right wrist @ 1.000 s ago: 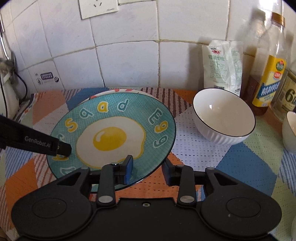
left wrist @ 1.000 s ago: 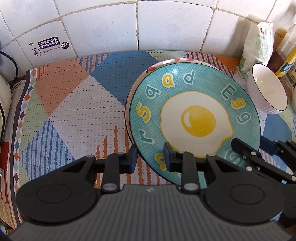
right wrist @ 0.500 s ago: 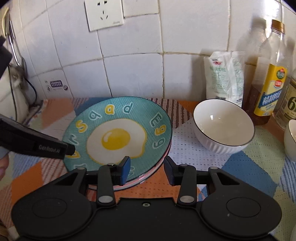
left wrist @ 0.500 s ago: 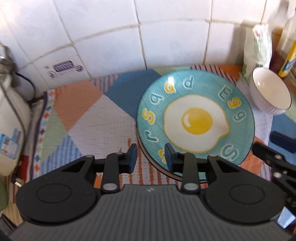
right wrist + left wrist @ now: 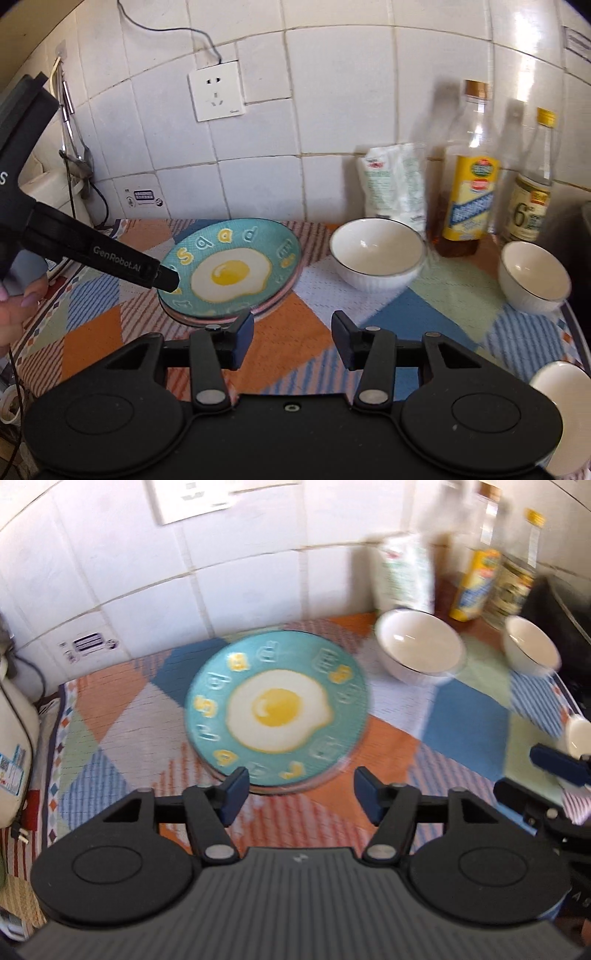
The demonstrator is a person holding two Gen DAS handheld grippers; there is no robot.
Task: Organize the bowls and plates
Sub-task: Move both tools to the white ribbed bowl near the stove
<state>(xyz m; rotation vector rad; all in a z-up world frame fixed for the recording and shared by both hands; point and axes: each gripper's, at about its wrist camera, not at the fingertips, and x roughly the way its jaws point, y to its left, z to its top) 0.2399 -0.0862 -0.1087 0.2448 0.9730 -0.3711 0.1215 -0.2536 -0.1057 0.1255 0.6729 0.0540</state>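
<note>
Jaws are held apart and empty on both the left gripper (image 5: pixel 298 794) and right gripper (image 5: pixel 292 338). The egg plate (image 5: pixel 231 271) is set on the stack on the tabletop (image 5: pixel 295 332). Plates look done; next, a bowl (image 5: pixel 376 253) must be straddled at the rim.

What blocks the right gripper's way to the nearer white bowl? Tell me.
Nothing visible does. The right gripper is open, and only bare patchwork cloth lies between it and the bowl. The stacked egg plate sits off to the left, clear of that path.
</note>
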